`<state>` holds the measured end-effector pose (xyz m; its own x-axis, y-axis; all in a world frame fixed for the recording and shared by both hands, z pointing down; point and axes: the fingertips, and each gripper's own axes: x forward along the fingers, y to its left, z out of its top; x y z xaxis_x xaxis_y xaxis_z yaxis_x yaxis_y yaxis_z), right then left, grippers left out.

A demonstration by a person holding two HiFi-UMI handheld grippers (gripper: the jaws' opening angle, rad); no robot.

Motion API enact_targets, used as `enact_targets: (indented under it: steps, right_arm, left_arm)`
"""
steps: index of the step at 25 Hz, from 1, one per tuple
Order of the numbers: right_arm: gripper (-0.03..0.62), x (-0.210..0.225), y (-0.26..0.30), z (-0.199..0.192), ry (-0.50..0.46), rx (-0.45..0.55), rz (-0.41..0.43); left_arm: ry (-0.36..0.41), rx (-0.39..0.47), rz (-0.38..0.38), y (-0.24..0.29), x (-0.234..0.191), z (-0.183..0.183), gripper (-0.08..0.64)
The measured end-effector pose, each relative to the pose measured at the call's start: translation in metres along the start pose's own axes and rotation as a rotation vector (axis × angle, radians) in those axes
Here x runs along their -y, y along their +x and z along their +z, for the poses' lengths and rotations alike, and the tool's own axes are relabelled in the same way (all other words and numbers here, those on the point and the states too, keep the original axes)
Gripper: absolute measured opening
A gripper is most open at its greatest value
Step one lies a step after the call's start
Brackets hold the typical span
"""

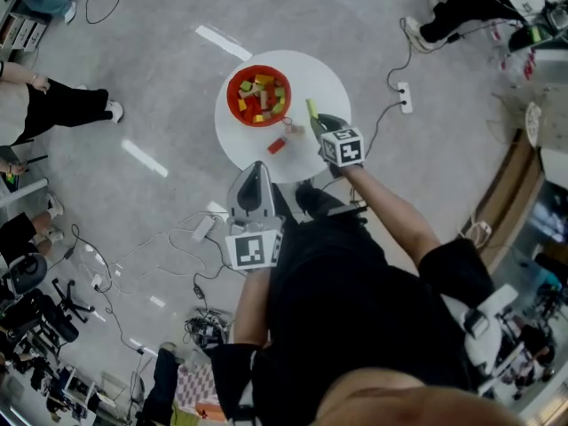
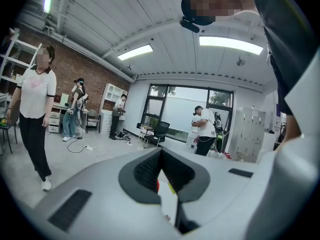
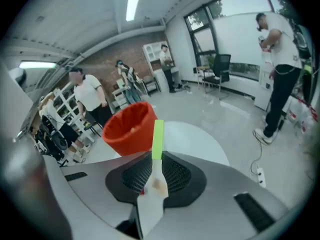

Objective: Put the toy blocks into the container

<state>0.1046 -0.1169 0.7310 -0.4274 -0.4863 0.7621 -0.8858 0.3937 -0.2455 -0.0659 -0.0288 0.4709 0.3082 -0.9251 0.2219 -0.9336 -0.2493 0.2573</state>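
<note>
Right gripper (image 3: 156,156) is clamped down on a long green block (image 3: 158,138). The pads pinch its lower end and the rest pokes straight out past the jaw tips. From overhead, that block sits over the round white table (image 1: 319,78), just to the right of the red container (image 1: 229,96) and not inside it. In the right gripper view the container's wall is right beside the block, slightly to its left.

Left gripper (image 1: 256,165) hangs at the near edge of the table. Its jaws look pressed together at the tips with nothing between them, and through the slit you only see table and slivers of colour.

The container already has a heap of mixed blocks in it: yellow, green, red. Two are still loose on the table between the grippers and the container, a red block (image 1: 277,145) and a small pale block (image 1: 295,130) just beside it.

There's a power strip (image 1: 405,97) with its cable on the floor past the table. A few people are standing around the room.
</note>
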Motion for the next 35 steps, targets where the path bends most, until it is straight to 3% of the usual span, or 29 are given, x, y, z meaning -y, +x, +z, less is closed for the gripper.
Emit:
enact_targets:
  steps: [4, 8, 15, 19, 23, 28, 35]
  right_arm:
    - [0.058, -0.058, -0.022, 0.062, -0.158, 0.160, 0.108]
    - [0.058, -0.096, -0.002, 0.076, -0.247, 0.128, 0.148]
    - [0.058, -0.100, 0.036, 0.064, -0.275, -0.011, 0.109]
    - [0.061, -0.094, 0.028, 0.068, -0.259, 0.025, 0.104]
    - [0.058, -0.085, 0.003, 0.077, -0.241, 0.158, 0.145]
    - [-0.002, -0.055, -0.007, 0.051, -0.214, 0.167, 0.125]
    - [-0.002, -0.013, 0.022, -0.026, -0.117, -0.020, 0.059]
  left_arm:
    - [0.001, 0.013, 0.013, 0.001, -0.007, 0.004, -0.005]
    - [0.004, 0.028, 0.014, 0.002, -0.005, 0.009, -0.005]
    - [0.007, 0.018, 0.026, 0.000, -0.009, 0.014, -0.005]
    - [-0.006, 0.011, 0.036, -0.001, -0.014, 0.009, -0.005]
    - [-0.011, 0.019, 0.037, -0.001, -0.014, 0.008, -0.005]
    - [-0.006, 0.024, 0.034, 0.003, -0.013, 0.008, -0.005]
    - [-0.006, 0.022, 0.016, 0.009, -0.007, 0.006, -0.005]
